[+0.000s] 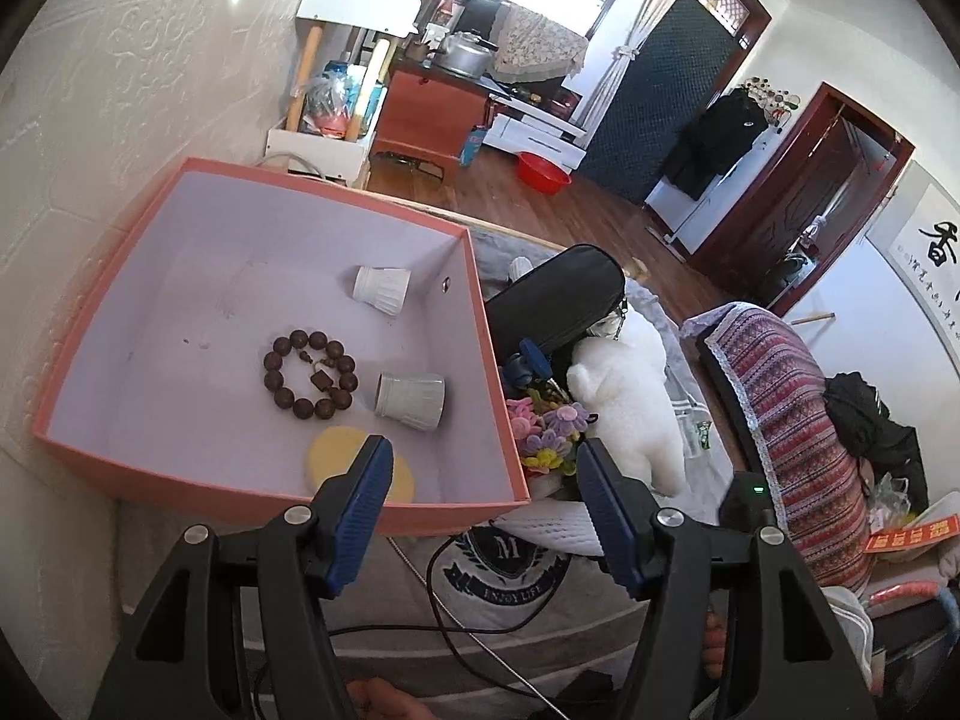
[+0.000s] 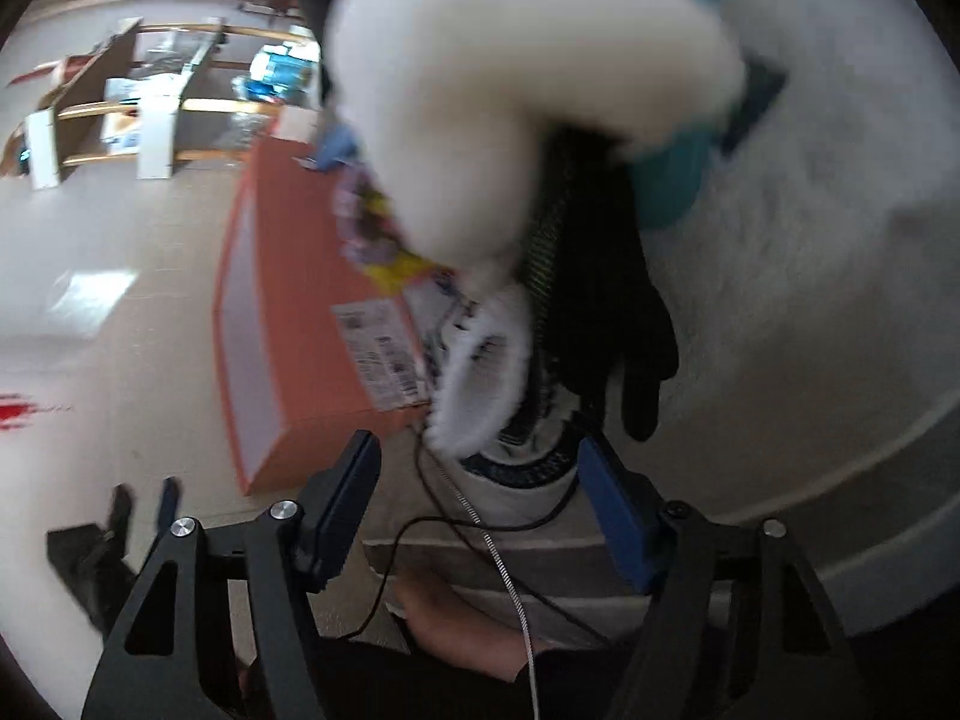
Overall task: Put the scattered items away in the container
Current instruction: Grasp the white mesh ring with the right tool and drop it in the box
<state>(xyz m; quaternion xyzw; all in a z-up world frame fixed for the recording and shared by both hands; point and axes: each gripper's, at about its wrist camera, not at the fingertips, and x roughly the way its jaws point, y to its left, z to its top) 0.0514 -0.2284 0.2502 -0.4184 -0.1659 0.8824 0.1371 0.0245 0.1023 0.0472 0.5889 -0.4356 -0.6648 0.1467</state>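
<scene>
A: Where did the box (image 1: 90, 360) sit?

B: Against the wall, open side up. Inside lay a bead bracelet (image 1: 310, 374), two white cups on their sides, one far (image 1: 381, 290) and one near (image 1: 411, 399), and a yellow disc (image 1: 336, 456) close to the front wall.

A: And the left gripper (image 1: 480, 510)?

B: It hovered over the box's front right corner, jaws spread wide, nothing between them.

A: What was still outside?

B: A white plush (image 1: 630, 396), just beside the box's right wall, with fuzzy flowers (image 1: 549, 429) between them and a black case (image 1: 558, 294) behind.

A: The right gripper (image 2: 477, 510)?

B: Also released, holding nothing. Its view was blurred; the plush (image 2: 480, 90) filled the top, the box (image 2: 312, 276) stood left of it, and a black glove (image 2: 606, 312) hung beneath the plush.
</scene>
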